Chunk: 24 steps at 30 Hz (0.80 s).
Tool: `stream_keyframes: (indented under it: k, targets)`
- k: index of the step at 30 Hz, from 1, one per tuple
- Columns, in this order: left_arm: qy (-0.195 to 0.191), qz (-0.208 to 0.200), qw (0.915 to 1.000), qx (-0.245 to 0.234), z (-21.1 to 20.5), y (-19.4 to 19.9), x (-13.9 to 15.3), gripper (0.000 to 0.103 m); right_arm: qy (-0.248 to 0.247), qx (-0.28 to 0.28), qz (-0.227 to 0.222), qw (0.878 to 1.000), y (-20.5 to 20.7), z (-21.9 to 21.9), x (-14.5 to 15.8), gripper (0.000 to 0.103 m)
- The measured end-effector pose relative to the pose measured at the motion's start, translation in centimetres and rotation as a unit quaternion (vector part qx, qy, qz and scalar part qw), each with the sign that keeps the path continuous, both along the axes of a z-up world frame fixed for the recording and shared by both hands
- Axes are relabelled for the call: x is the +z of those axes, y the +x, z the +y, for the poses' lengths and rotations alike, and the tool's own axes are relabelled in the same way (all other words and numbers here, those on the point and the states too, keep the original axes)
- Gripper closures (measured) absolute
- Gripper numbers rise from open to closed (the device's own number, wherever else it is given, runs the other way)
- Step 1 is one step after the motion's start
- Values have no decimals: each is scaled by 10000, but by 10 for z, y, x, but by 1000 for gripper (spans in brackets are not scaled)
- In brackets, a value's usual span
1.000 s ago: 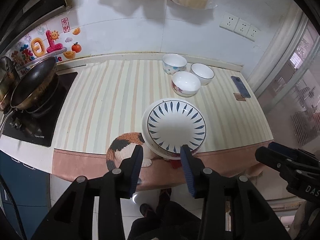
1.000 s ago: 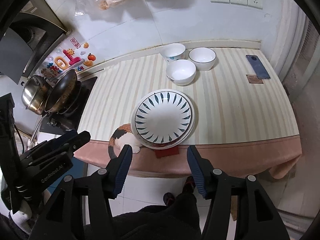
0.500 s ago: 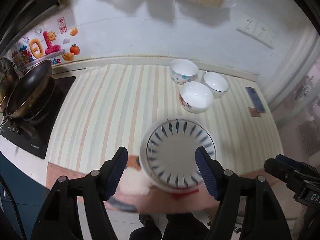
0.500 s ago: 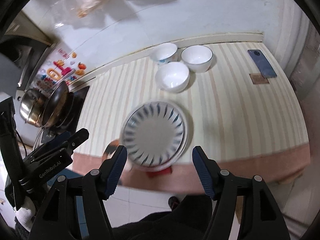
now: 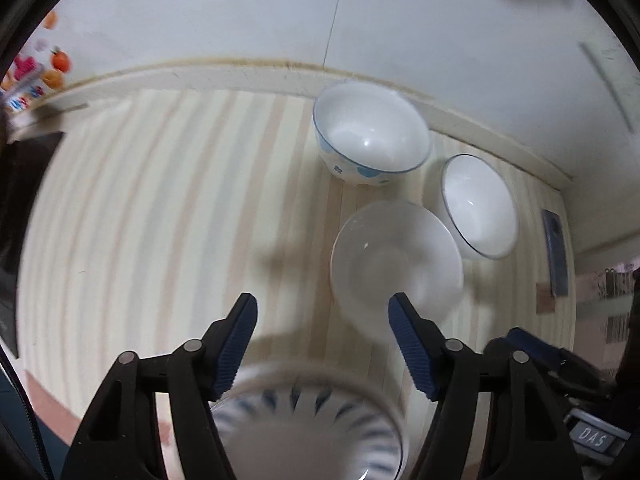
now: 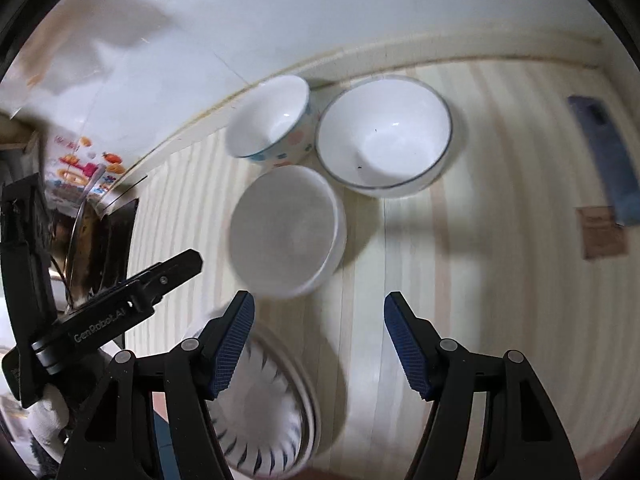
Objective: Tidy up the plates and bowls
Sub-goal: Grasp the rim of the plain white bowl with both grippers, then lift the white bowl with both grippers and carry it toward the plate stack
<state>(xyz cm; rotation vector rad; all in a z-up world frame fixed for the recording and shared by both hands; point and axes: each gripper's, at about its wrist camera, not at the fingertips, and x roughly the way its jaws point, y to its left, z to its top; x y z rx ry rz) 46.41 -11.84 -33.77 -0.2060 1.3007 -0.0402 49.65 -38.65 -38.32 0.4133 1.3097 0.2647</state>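
Three bowls stand close together at the back of the striped counter (image 5: 160,200): a spotted bowl (image 5: 372,132), a dark-rimmed bowl (image 5: 478,208) and a plain white bowl (image 5: 396,264). My left gripper (image 5: 322,300) hangs over the counter just left of the plain bowl. Its jaws are closing with nothing between them. The blue-leaf plate stack (image 5: 312,420) lies under its fingers. My right gripper (image 6: 319,296) stands open and empty, just in front of the plain white bowl (image 6: 284,232). Beyond it are the spotted bowl (image 6: 272,116) and the rimmed bowl (image 6: 384,132). The plates (image 6: 272,412) lie at its lower left.
A dark phone (image 6: 604,152) and a brown card (image 6: 600,232) lie at the counter's right end. The stove with pans (image 6: 96,236) is at the left. A white wall rises right behind the bowls. Bare striped counter (image 6: 480,260) shows right of the bowls.
Both grippers have swung forward and down over the counter to the bowls. The plate stack has slid to the bottom of both views. The left jaws stand wider than a second ago.
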Motion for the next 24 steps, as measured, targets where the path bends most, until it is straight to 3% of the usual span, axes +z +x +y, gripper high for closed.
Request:
stream_keyframes:
  k: [2,4,5,7,8,15,24]
  targets:
    - [-27,150,9999,-40,-4,15,-15,46,93,9,114,9999,16,-1,-17,40]
    - [6,271,9995,-171,-10,27,-29,59,190,25,223,9996,31,0,-35,48]
    - [7,327,9992,-226,-12,30,-35,71,262,25,276,9993,38,1,-44,51]
    - [-23,422,9987,-275,-15,36,-47,80,349,35,390,9986,47,3,-60,79]
    - [-71,398,9988,-273,-15,36,-49,88,362,44,416,9985,48,5,-65,84]
    - [125,186,9992,-316,-27,25,-44,89,118,188,212,9995,49,12,-66,85]
    - [93,-122,9979,-622,-52,-13,-4,89,48,167,42,9998,12,-4,-27,85]
